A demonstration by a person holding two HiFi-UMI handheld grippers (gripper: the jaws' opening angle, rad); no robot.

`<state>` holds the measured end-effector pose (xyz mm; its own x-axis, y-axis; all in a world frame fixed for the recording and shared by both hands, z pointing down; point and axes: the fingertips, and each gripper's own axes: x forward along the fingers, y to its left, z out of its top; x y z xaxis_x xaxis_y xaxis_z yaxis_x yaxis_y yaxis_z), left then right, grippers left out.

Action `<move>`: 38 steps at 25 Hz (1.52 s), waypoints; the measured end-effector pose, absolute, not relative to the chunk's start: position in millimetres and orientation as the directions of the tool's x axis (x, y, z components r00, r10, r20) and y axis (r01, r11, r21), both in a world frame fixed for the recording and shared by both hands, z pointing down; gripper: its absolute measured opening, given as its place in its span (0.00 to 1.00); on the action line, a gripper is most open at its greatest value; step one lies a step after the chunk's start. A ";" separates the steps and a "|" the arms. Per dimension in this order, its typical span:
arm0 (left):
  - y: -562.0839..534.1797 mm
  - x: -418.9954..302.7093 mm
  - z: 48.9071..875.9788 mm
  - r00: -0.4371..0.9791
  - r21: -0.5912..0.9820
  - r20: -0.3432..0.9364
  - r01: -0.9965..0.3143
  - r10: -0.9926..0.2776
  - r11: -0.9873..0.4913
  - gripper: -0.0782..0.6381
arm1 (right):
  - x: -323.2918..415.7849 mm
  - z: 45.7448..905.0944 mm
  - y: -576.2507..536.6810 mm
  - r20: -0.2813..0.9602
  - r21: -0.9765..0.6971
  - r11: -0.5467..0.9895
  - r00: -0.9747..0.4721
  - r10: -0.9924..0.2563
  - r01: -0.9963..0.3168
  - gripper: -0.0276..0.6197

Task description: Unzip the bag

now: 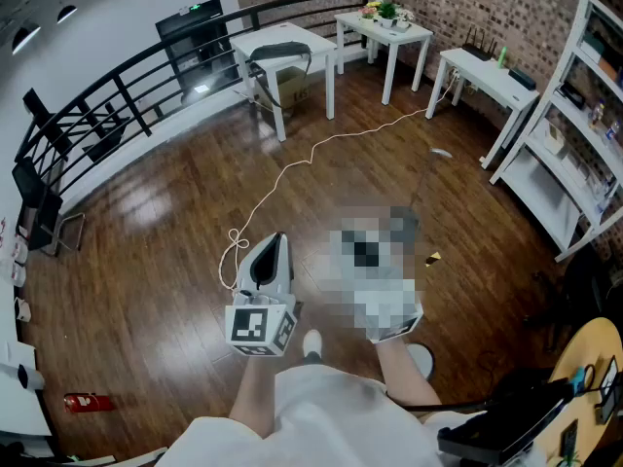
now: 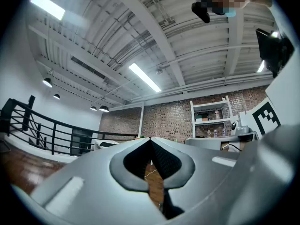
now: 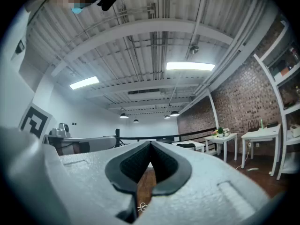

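Holding nothing, the left gripper (image 1: 276, 241) and the right gripper (image 3: 150, 145) both have their jaws shut tight. The dark bag (image 1: 280, 58) lies on the white table (image 1: 316, 42). Both grippers are well away from the table. A white cord (image 1: 292, 163) runs from near the table to the left gripper.

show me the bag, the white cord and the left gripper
bag (image 1: 280, 58), head view, on its top side
white cord (image 1: 283, 168), head view, on a middle stretch
left gripper (image 1: 276, 241), head view, at its shut tips
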<state>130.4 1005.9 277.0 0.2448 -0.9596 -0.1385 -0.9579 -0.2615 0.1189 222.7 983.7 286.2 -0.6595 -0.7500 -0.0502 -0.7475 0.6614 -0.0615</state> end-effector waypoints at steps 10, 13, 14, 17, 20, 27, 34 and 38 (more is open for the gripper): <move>897.8 40.6 271.8 0.223 0.134 -0.142 -0.961 -0.964 -0.242 0.13 | 138.0 275.0 875.8 -0.040 -0.031 0.666 -0.665 -0.746 -0.745 0.02; 869.0 27.7 276.5 0.218 0.142 -0.138 -0.961 -0.966 -0.237 0.13 | 126.2 281.2 849.3 -0.019 -0.029 0.670 -0.670 -0.742 -0.742 0.02; 858.6 24.6 279.0 0.215 0.146 -0.134 -0.961 -0.967 -0.234 0.13 | 124.0 283.6 839.1 -0.013 -0.029 0.671 -0.671 -0.741 -0.741 0.02; 825.0 16.2 285.3 0.203 0.154 -0.127 -0.963 -0.971 -0.222 0.13 | 119.7 286.7 803.3 -0.011 -0.031 0.674 -0.674 -0.738 -0.738 0.02; 784.8 8.8 295.2 0.190 0.152 -0.122 -0.966 -0.974 -0.208 0.13 | 116.8 293.8 758.3 -0.018 -0.040 0.674 -0.674 -0.738 -0.737 0.02; 654.1 -7.6 297.2 0.152 0.128 -0.129 -0.977 -0.980 -0.168 0.13 | 101.9 292.6 619.3 -0.041 -0.034 0.698 -0.697 -0.716 -0.715 0.02; 511.0 -6.7 271.0 0.128 0.104 -0.153 -0.984 -0.980 -0.144 0.13 | 108.3 262.6 471.6 -0.087 -0.036 0.705 -0.701 -0.708 -0.708 0.02; 454.0 -4.6 276.3 0.126 0.105 -0.118 -0.985 -0.985 -0.139 0.13 | 108.8 273.3 413.9 -0.071 -0.068 0.710 -0.706 -0.705 -0.701 0.02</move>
<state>-4.6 454.0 276.3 0.1262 -0.9850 -0.1181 -0.9848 -0.1387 0.1048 108.8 413.9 273.3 -0.7061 -0.7045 -0.0711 -0.7013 0.7097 -0.0678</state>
